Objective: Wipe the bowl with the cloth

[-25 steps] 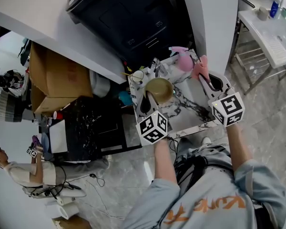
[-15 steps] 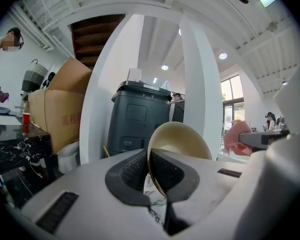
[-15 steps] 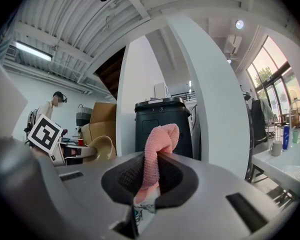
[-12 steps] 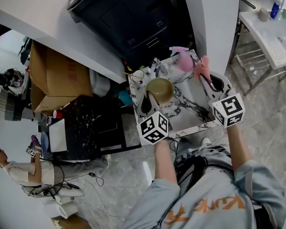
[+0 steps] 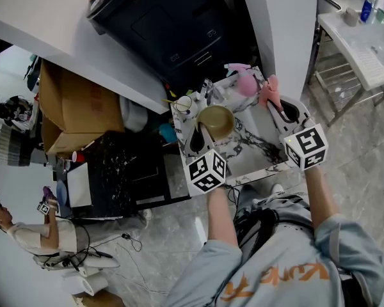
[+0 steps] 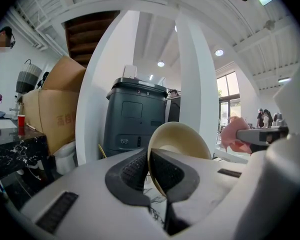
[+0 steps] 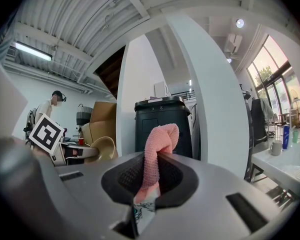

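Head view: left gripper (image 5: 201,133) clamps tilted bowl (image 5: 216,121) by its rim; right gripper (image 5: 274,105) pinches cloth (image 5: 269,90) pointing forward.

Dark bin (image 5: 179,27) behind the marble table (image 5: 262,153); cardboard box (image 5: 77,104) (brown) at left; pink bottle (image 5: 245,83) on table.

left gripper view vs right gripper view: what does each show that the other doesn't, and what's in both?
Only the left gripper view: the left gripper shut on the rim of the bowl, and the bowl's cream inside.

Only the right gripper view: the right gripper shut on the pink cloth, the left gripper's marker cube, and a white table with a blue bottle and a mug.

Both: the bowl, the cloth, the black bin and the cardboard box.
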